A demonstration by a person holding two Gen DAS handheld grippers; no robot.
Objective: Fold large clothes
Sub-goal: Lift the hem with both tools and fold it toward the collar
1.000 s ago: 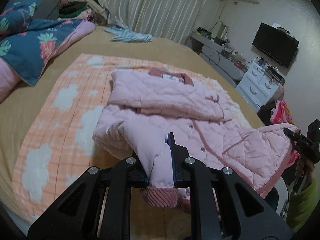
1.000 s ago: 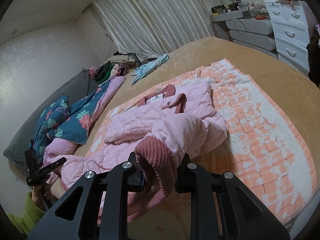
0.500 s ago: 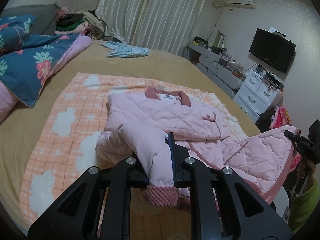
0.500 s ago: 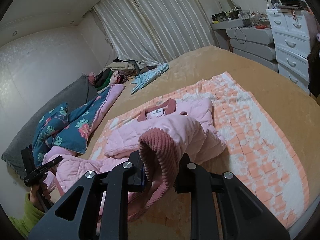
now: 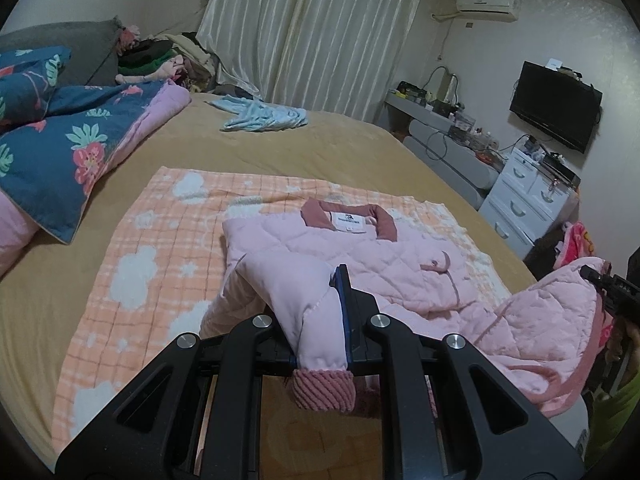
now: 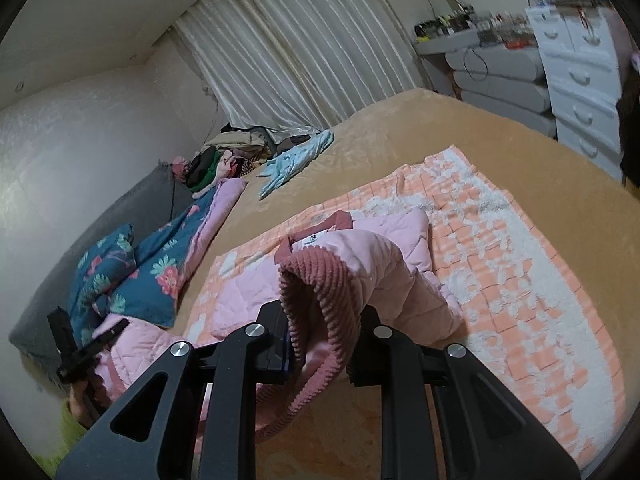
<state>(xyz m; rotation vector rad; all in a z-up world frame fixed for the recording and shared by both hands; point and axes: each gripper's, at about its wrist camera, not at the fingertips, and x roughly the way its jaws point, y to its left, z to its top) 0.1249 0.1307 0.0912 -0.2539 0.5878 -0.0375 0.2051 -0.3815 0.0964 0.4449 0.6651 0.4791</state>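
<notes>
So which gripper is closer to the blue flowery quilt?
Left. The left gripper, shut on the pink jacket, is right beside the blue flowery quilt. The right gripper holds the jacket's other side, further away, toward the white drawers.

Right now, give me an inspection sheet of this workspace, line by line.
Surface: tan bed cover with an orange checked blanket spread on it.
Job's things: pink quilted jacket lies on the blanket, collar away from the cameras, lower part lifted.
Clutter: floral quilt, light blue garment, clothes pile near the curtain.
Grippers: left gripper shut on a pink sleeve with a ribbed cuff; right gripper shut on a ribbed cuff.
Cables: wires around the grey shelf.
Surroundings: curtain, wall television, white drawers, air conditioner.
</notes>
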